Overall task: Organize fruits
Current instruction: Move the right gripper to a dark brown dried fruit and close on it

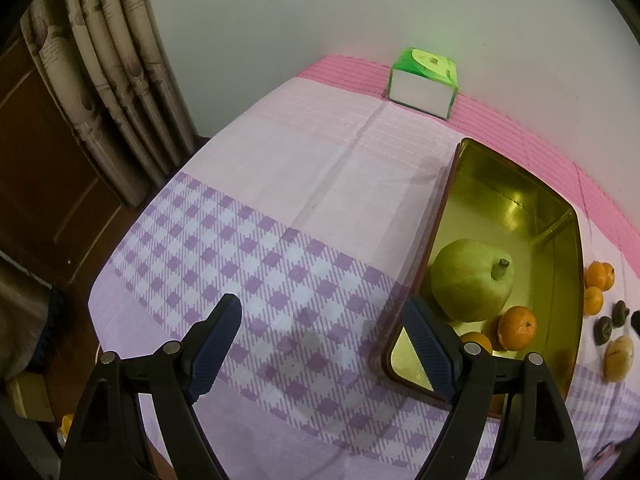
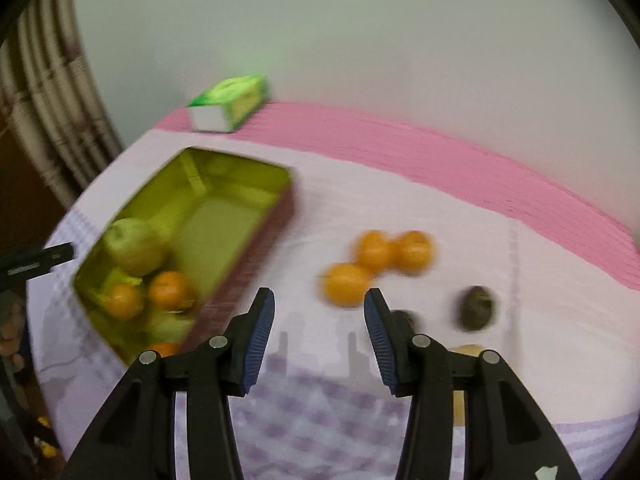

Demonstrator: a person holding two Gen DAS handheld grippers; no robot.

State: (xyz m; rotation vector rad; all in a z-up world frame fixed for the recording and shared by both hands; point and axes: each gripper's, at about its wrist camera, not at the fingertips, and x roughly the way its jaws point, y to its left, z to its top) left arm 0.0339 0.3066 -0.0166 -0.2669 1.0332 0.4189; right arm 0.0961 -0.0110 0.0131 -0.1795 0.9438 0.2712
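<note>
The table (image 1: 304, 168) wears a pink and purple checked cloth (image 1: 240, 240). On it a gold tin (image 1: 576, 280) lies at three o'clock, a green tissue box (image 1: 424, 84) at one o'clock, and loose oranges (image 2: 376, 264) and dark fruits (image 2: 478, 307) beside the tin.

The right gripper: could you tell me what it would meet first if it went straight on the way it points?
Probably the nearest loose orange, just ahead of the open right gripper on the tablecloth. The view is blurred, so depth is uncertain.

Tin (image 1: 568, 264) w/ guava (image 1: 472, 280), oranges; 3 oranges (image 2: 376, 264) loose beside it.
</note>
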